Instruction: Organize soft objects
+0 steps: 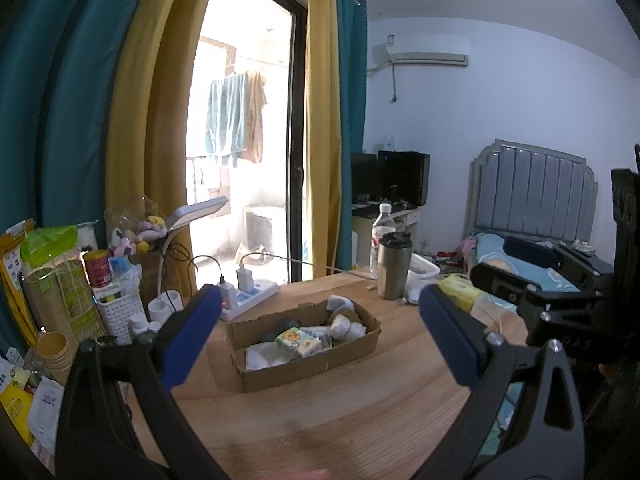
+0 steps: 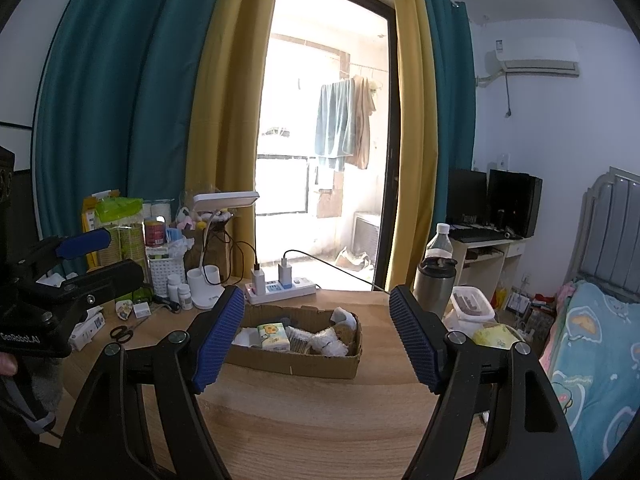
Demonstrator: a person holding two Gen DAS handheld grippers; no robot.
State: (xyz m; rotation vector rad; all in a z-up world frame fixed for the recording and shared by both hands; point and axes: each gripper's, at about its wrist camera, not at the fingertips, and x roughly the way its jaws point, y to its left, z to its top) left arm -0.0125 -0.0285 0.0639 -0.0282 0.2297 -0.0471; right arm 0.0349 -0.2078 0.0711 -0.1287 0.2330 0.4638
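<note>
Both my left gripper [image 1: 320, 320] and right gripper [image 2: 316, 336] are wide open and empty, so I should reach slowly into the cardboard box [image 2: 296, 362] mid-frame and pinch one white sock [image 2: 330, 342] gently.

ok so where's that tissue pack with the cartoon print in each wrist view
Left wrist view: the tissue pack lies in the cardboard box, just below picture centre, between the open left gripper fingers.
Right wrist view: the tissue pack sits in the box's left half, left of centre, near the right gripper's left finger.
Shared landmark: the white power strip lies just behind the box.
</note>
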